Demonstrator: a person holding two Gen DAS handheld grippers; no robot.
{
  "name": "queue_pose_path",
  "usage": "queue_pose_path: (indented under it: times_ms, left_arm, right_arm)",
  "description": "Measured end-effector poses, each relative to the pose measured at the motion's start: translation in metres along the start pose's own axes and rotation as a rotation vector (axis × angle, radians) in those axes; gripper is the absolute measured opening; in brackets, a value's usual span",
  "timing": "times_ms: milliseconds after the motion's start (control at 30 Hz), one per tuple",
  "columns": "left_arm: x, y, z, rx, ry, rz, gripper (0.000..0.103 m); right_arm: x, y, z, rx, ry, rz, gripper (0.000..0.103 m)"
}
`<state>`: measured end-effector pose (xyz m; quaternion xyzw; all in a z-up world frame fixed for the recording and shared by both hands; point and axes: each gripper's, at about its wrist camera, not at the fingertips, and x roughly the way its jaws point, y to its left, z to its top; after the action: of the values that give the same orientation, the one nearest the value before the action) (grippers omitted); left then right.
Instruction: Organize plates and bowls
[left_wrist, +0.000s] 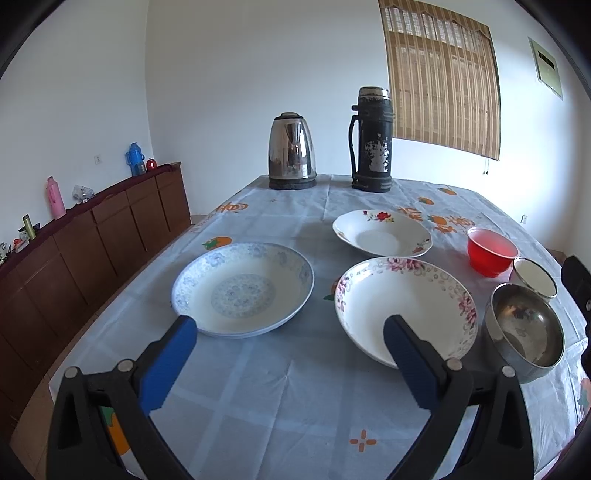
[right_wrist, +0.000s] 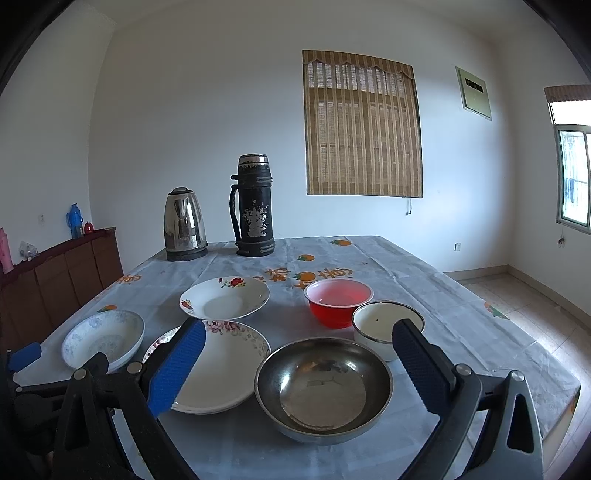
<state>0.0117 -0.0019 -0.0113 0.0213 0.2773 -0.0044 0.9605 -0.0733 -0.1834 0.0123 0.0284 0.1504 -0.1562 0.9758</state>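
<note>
Three plates lie on the table: a blue-patterned plate (left_wrist: 242, 288) (right_wrist: 103, 338) at left, a pink-flowered plate (left_wrist: 404, 306) (right_wrist: 225, 365) in the middle, and a red-flowered plate (left_wrist: 382, 232) (right_wrist: 225, 297) farther back. To the right are a steel bowl (left_wrist: 524, 328) (right_wrist: 323, 387), a white enamel bowl (left_wrist: 535, 277) (right_wrist: 386, 325) and a red plastic bowl (left_wrist: 491, 251) (right_wrist: 338, 301). My left gripper (left_wrist: 291, 332) hangs open above the near table between the two front plates. My right gripper (right_wrist: 299, 343) is open over the steel bowl. Neither holds anything.
A steel kettle (left_wrist: 291, 151) (right_wrist: 184, 223) and a tall black thermos (left_wrist: 371, 140) (right_wrist: 253, 206) stand at the table's far end. A brown sideboard (left_wrist: 92, 240) with bottles runs along the left wall. The table's right edge (right_wrist: 517, 332) drops to tiled floor.
</note>
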Motion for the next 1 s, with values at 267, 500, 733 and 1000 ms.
queue_pose_path:
  times_ms: [267, 500, 733, 1000]
  left_arm:
    - [0.013, 0.002, -0.001, -0.007, 0.049, -0.071, 0.102]
    - [0.031, -0.012, -0.003, -0.051, 0.149, -0.124, 0.089]
    - [0.059, -0.034, -0.006, -0.125, 0.283, -0.106, 0.079]
    - [0.099, -0.049, -0.008, -0.159, 0.415, -0.131, 0.056]
  right_arm:
    - [0.014, -0.004, 0.003, -0.062, 0.038, 0.063, 0.102]
    - [0.068, 0.004, 0.022, -0.243, 0.22, 0.244, 0.06]
    - [0.17, 0.018, 0.02, -0.267, 0.574, 0.441, 0.054]
    - [0.238, 0.026, 0.014, -0.262, 0.823, 0.486, 0.038]
